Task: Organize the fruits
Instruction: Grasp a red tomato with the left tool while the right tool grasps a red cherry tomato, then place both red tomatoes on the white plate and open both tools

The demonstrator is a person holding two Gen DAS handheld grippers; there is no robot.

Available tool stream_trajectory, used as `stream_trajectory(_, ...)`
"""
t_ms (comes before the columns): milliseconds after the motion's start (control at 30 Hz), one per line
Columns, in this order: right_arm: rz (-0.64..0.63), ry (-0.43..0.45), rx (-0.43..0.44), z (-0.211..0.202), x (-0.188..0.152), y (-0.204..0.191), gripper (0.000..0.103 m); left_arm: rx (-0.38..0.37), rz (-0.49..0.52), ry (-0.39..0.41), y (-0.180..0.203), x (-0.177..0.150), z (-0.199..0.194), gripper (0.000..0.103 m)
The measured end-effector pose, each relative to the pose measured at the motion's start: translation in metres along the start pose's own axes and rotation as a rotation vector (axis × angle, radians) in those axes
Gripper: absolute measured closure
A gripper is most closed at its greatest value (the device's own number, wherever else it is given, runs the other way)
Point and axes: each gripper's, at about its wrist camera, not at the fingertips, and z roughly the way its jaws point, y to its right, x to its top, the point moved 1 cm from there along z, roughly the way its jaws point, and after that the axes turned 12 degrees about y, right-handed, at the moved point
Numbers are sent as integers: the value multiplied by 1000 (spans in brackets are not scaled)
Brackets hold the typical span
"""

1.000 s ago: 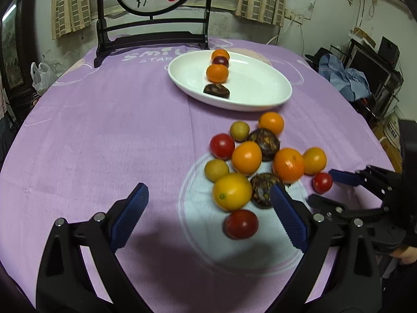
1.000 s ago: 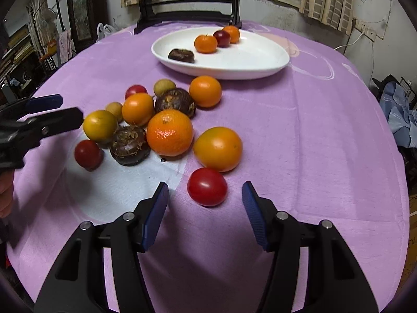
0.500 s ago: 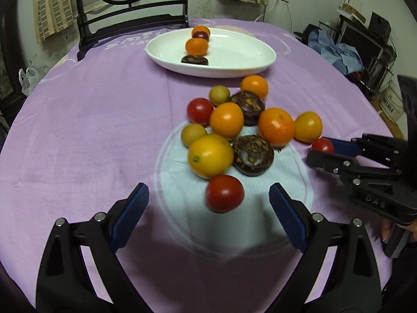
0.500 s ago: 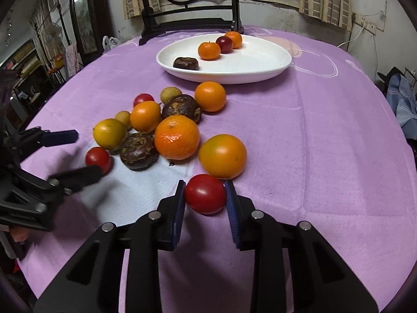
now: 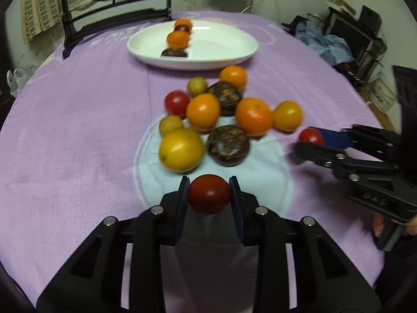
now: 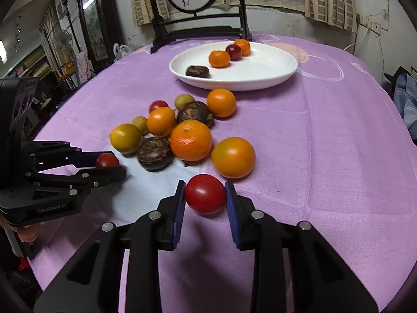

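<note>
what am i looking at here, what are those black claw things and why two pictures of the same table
There is no robot here: a person holds a black two-finger clamp in each hand, and a small camera on each clamp looks along its fingers. That gives two views of one table.

In the left clamp's view, the left gripper has just closed on a dark red tomato. In the other view, the right gripper is shut on a brighter red tomato.

Each clamp also shows at the edge of the other's picture.

On the purple tablecloth lies a loose pile of oranges, tomatoes and dark brown fruits. Behind it, a white plate holds four fruits.
</note>
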Motion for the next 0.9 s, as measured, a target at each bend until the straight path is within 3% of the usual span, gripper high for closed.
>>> stream_trajectory(267,-39,87,22,-22,33,-15,72,6,2,111,-2,52,-19,72)
stream_trajectory(433,-89,135,-21,-19,69,-18,72,31,0,156,-2,89,-9,72)
stream_trajectory(667,-109,116,-100,31,110,1,72,124,-42,160,-24,141,39,72)
stream_trajectory(900,-86,50,-146,84,122,27,72,184,-76,104,-51,157,91,72)
